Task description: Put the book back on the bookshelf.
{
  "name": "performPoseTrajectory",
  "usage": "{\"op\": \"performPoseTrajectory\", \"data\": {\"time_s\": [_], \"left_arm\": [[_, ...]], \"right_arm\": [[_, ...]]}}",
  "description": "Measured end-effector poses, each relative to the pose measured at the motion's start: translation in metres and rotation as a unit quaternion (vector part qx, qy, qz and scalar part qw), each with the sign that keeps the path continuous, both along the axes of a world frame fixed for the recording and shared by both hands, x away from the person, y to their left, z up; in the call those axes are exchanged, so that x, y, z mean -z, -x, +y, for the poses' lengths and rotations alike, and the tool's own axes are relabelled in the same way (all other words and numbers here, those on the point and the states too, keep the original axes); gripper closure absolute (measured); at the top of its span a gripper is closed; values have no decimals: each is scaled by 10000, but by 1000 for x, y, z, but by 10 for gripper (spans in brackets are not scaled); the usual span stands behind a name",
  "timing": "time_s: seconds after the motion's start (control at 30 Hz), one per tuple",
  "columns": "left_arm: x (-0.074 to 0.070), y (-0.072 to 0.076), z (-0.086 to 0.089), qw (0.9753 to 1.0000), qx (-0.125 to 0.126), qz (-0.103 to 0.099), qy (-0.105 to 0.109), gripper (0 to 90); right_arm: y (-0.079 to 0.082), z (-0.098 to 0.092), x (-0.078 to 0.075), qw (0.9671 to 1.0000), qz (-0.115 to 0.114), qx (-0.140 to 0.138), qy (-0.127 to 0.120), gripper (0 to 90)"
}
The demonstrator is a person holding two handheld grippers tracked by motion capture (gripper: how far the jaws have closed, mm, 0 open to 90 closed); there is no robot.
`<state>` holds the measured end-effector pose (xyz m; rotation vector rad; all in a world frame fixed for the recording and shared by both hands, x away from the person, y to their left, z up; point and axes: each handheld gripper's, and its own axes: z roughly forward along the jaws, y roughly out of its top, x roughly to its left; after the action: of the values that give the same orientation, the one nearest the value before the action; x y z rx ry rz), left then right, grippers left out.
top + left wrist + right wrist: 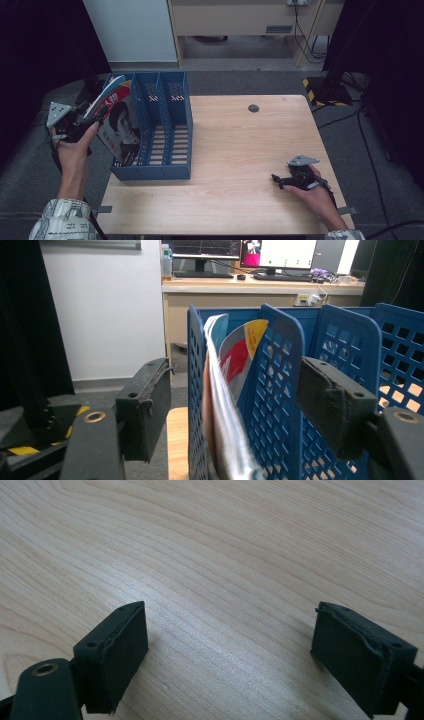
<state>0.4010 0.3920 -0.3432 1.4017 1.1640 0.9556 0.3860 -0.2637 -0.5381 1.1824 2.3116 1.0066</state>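
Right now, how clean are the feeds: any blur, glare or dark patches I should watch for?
High view: table evenly lit, surroundings dark, slightly soft; the left gripper sits at the dim edge. Left gripper view: the magazine edge between the open jaws is blurred close up, the blue file holder sharper, the monitor behind overexposed. Right gripper view: sharp wood grain, soft sheen, faint shadows under the right gripper.

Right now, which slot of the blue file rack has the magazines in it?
The leftmost slot of the blue file rack, beside the left gripper, holds the magazines. The other two slots are empty.
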Motion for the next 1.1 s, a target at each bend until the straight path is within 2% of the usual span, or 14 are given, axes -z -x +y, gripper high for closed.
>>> {"op": "performPoseTrajectory", "data": {"time_s": [0.17,0.5,0.57,0.6,0.63,0.7,0.73,1.1], "left_arm": [[-15,7,-6,9998,112,-56,-171,276],[-33,12,-14,9993,213,-78,-312,263],[-37,13,-19,9990,323,-55,-302,254],[-37,13,-19,9990,323,-55,-302,247],[-37,12,-23,9985,499,-52,-222,228],[-37,12,-26,9982,559,-32,-209,217],[-37,11,-28,9981,563,-8,-262,210],[-31,2,-61,9948,946,154,-329,129]], "right_arm": [[0,0,0,10000,1,1,3,150],[0,0,0,10000,3,25,3,150],[1,0,0,10000,-1,30,-3,150],[1,0,0,10000,-1,30,-3,150],[1,0,0,10000,4,37,-3,150],[1,0,0,10000,5,38,-5,150],[1,0,0,10000,4,38,-4,149],[1,0,0,10000,-3,33,0,149]]}}
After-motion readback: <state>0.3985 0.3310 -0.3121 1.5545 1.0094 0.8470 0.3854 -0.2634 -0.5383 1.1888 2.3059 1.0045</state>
